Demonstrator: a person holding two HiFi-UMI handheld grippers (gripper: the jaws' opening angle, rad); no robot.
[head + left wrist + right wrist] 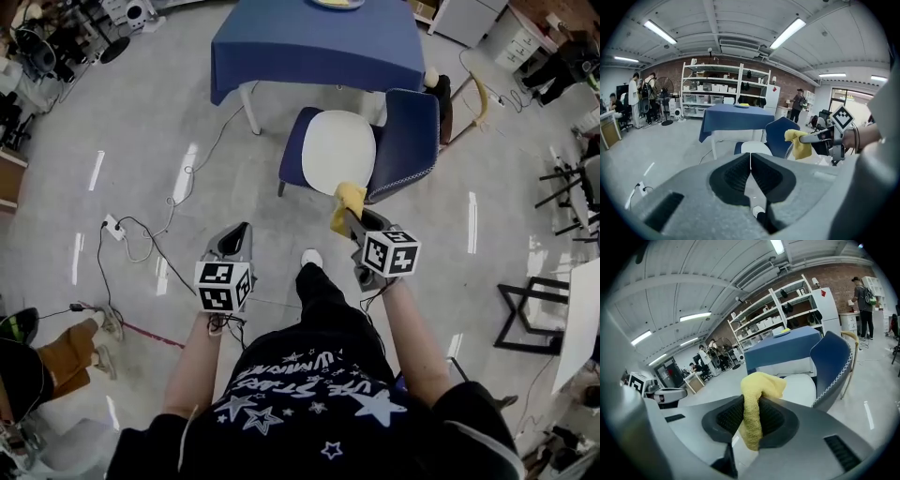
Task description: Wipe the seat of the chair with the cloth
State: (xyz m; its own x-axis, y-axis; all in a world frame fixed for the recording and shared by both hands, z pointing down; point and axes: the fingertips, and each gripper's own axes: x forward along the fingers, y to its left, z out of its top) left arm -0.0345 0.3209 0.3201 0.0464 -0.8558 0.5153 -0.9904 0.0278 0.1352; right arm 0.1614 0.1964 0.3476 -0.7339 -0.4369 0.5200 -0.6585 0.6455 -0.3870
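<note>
Right gripper (348, 221) clamped on yellow cloth (349, 197), held at near edge of white seat (336, 150) of blue chair (409, 131); contact not determinable. Left gripper (242, 230) jaws pressed together, empty, left of chair

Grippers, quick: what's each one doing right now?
Left gripper: shut, nothing between its jaws.
Right gripper: shut on the yellow cloth.

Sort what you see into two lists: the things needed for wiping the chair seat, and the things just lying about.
Needed:
- cloth, clamped in the right gripper
- chair, with its white seat

Just lying about:
- blue table
- power strip
- shelves
- left gripper, shut on nothing
</note>
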